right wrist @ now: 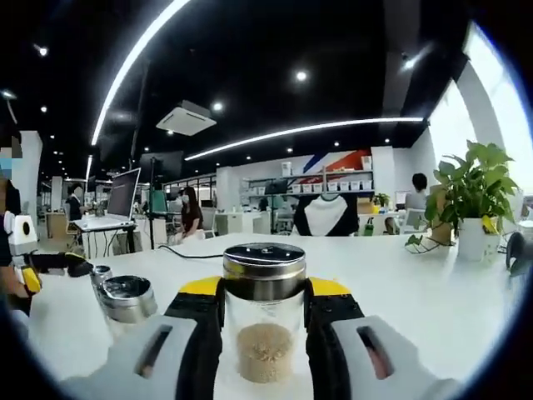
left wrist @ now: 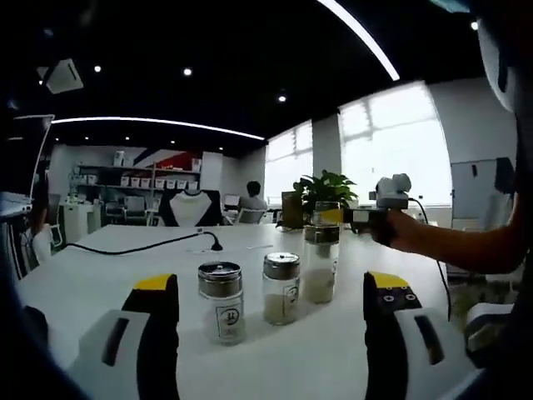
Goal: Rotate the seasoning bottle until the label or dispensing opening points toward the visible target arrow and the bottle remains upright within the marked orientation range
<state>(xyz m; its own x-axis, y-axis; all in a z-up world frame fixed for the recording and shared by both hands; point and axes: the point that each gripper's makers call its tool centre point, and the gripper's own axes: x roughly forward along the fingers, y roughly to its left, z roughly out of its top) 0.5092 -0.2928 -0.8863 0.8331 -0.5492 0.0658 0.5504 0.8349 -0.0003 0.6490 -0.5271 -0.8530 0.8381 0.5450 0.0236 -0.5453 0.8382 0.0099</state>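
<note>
Left gripper view looks along the white surface (left wrist: 100,275), where three glass seasoning bottles stand upright in a row toward its middle. The nearest bottle (left wrist: 221,302) and the middle bottle (left wrist: 281,288) each carry a silver cap and a small label, and stand just beside one another. The far bottle (left wrist: 321,261), taller, is clamped near its cap by the right tongs (left wrist: 333,216), reaching in from the side with a person's hand behind them. The left tongs (left wrist: 271,321) stand wide open, holding nothing, short of the row.

Right gripper view shows the right tongs (right wrist: 265,312) closed on the far bottle (right wrist: 265,321), both yellow-tipped jaws pressed to its glass sides; pale granules lie at its bottom. Another silver cap (right wrist: 127,297) sits close alongside. A potted plant (right wrist: 472,196) stands toward the surface's far edge.
</note>
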